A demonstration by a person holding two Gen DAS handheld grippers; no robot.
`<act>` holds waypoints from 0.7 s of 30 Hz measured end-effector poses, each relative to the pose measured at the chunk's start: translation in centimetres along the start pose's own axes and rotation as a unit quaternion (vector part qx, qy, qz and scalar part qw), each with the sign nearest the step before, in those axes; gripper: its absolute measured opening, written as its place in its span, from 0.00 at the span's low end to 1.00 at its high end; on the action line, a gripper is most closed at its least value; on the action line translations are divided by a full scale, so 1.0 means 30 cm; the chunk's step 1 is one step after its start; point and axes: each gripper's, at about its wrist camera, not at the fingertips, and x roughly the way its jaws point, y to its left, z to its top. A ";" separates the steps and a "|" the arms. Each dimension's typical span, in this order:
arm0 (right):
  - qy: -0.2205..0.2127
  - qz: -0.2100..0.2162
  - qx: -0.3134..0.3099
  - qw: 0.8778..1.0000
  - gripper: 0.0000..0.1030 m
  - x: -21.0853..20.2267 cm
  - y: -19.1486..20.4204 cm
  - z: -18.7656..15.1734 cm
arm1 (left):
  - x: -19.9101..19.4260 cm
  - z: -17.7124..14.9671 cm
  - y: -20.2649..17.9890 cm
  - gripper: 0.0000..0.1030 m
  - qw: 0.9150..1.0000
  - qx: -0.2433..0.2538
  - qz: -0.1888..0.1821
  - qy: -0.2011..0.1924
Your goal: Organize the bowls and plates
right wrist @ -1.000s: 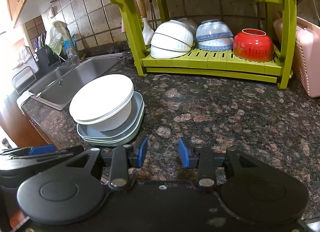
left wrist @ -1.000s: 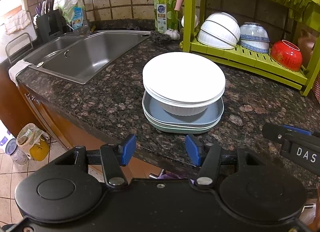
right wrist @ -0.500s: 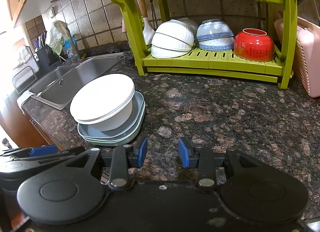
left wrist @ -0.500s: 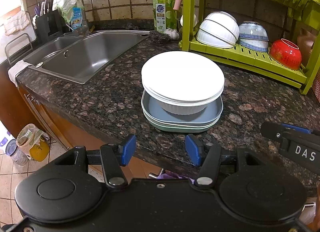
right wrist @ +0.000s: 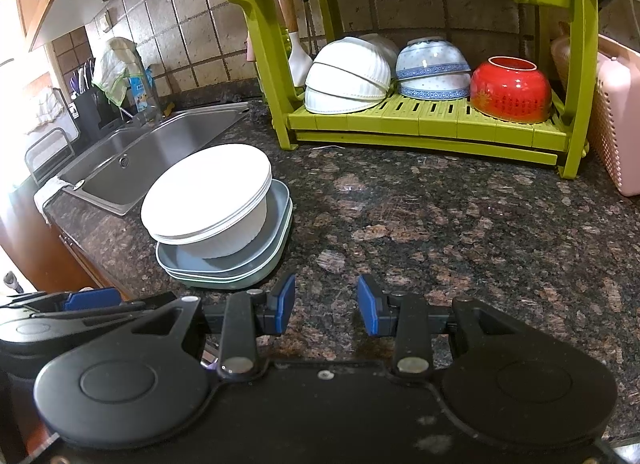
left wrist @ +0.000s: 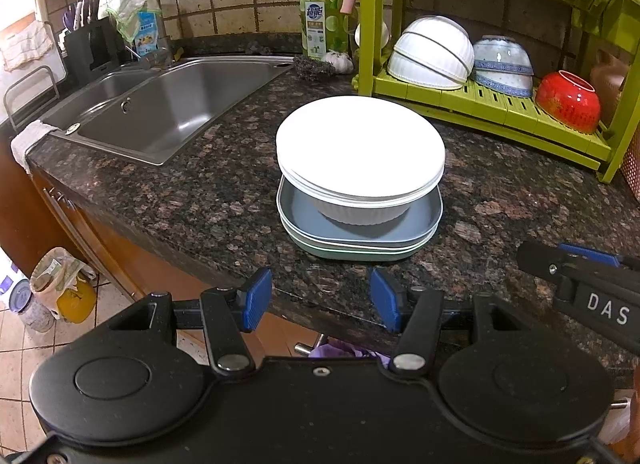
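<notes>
Dark granite desk [right wrist: 440, 224], bearing a green dish rack [right wrist: 576, 64] at the back and one mixed stack near the front edge, beside the sink [left wrist: 172, 104]. On the rack's lower shelf, upturned: two nested white bowls [right wrist: 348, 76], two blue-patterned bowls [right wrist: 434, 70], one red bowl [right wrist: 510, 90]. In the stack: white plates [left wrist: 360, 152] on top, over a ribbed white bowl [left wrist: 360, 214], over squarish grey-blue plates [left wrist: 424, 220] lying flat on the desk.

Since a second ago, almost nothing changed: stack and racked bowls in the same places, only a slight creep of the left view toward the stack. No dish shifted, so no visible progress in that second; plates and bowl mixed together in one pile, well apart from the rack.

Left gripper [left wrist: 320, 298]: jaws spread wide, empty, short of the stack's near rim, touching nothing. Right gripper [right wrist: 325, 306]: jaws likewise spread, empty, above bare desk, stack off to its left.
</notes>
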 end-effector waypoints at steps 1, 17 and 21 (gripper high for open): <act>0.000 0.000 0.000 1.000 0.36 -0.001 0.001 -0.001 | 0.001 0.000 0.003 0.58 1.000 -0.001 -0.002 0.001; 0.000 0.003 -0.002 1.000 0.36 0.000 0.001 0.000 | 0.001 0.003 0.005 0.58 1.000 -0.002 0.002 0.002; 0.001 0.002 -0.003 1.000 0.36 0.000 0.003 -0.001 | 0.003 0.004 0.008 0.58 1.000 -0.005 0.002 0.003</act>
